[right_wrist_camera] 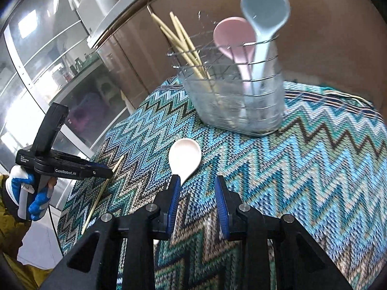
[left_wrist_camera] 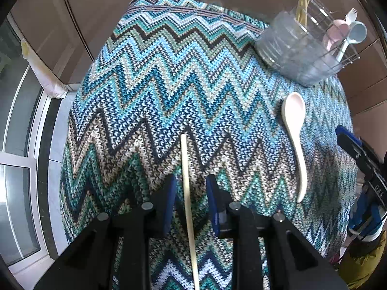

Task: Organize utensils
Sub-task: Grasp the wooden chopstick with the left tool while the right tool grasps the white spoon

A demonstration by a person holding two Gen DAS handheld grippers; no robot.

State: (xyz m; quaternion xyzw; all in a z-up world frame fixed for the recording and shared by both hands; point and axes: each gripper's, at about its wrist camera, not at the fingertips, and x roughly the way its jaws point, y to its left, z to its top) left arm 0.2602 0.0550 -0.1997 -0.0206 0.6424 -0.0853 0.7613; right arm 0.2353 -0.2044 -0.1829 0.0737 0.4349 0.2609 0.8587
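Observation:
A single pale chopstick (left_wrist_camera: 188,193) lies on the zigzag cloth and runs between the open fingers of my left gripper (left_wrist_camera: 191,183); it also shows in the right wrist view (right_wrist_camera: 101,193). A white spoon (left_wrist_camera: 295,140) lies to its right. In the right wrist view the spoon (right_wrist_camera: 185,158) lies just ahead of my open, empty right gripper (right_wrist_camera: 197,188), its handle passing behind the left finger. A clear utensil holder (right_wrist_camera: 237,101) with wire rim stands at the back, holding chopsticks (right_wrist_camera: 183,46), a pink spoon (right_wrist_camera: 234,38) and a blue spoon (right_wrist_camera: 264,9).
The table is covered by a blue and teal zigzag knit cloth (left_wrist_camera: 169,84). Brown cabinet doors stand behind it. Glass cabinet doors (right_wrist_camera: 48,55) are at the left. The holder (left_wrist_camera: 297,48) sits near the far right corner.

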